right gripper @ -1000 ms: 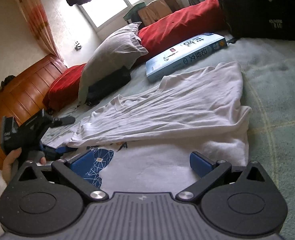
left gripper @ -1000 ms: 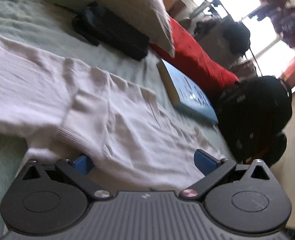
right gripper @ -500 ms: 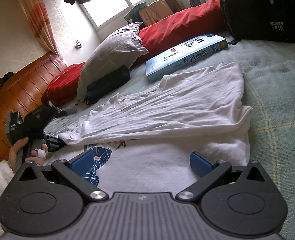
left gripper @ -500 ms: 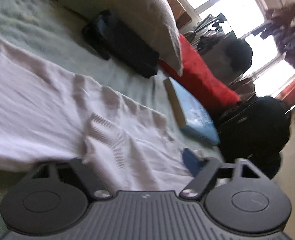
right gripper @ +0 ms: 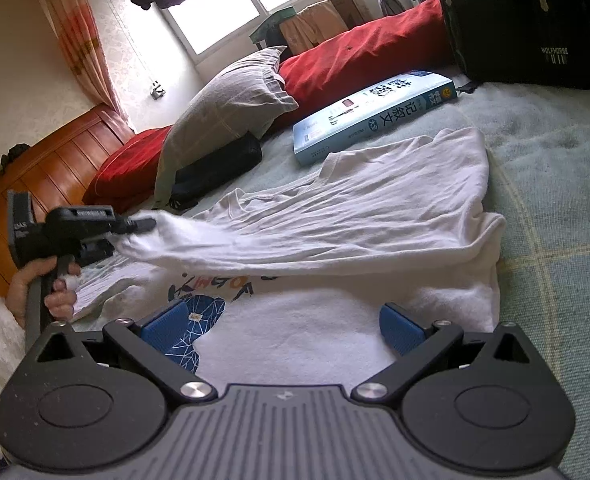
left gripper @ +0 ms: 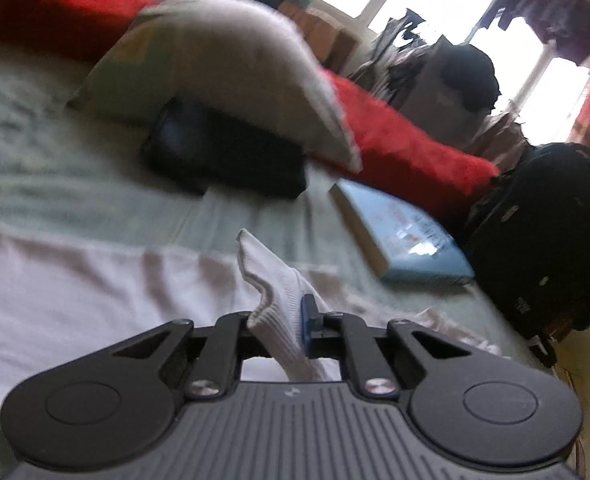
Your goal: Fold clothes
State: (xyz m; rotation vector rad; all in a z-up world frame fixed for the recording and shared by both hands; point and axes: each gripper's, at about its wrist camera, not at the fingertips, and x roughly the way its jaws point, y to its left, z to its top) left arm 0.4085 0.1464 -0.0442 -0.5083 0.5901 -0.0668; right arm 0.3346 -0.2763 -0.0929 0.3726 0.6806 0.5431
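Left claw (left gripper: 291, 322) pinching T-shirt (right gripper: 335, 224); backpack (right gripper: 535, 20) reads WOLFHORSE.

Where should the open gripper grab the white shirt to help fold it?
Probably the shirt's side edge at the right, where the folded layers bunch into a thick lip. The right gripper could come in low from the bare blanket beside it. The left gripper already holds the sleeve up.

The white shirt (right gripper: 355, 216) is soft matt cotton with a ribbed cuff (left gripper: 283, 300). Beyond it, the book (right gripper: 371, 114) has a glossy paper cover. The headboard (right gripper: 51, 160) is polished wood.
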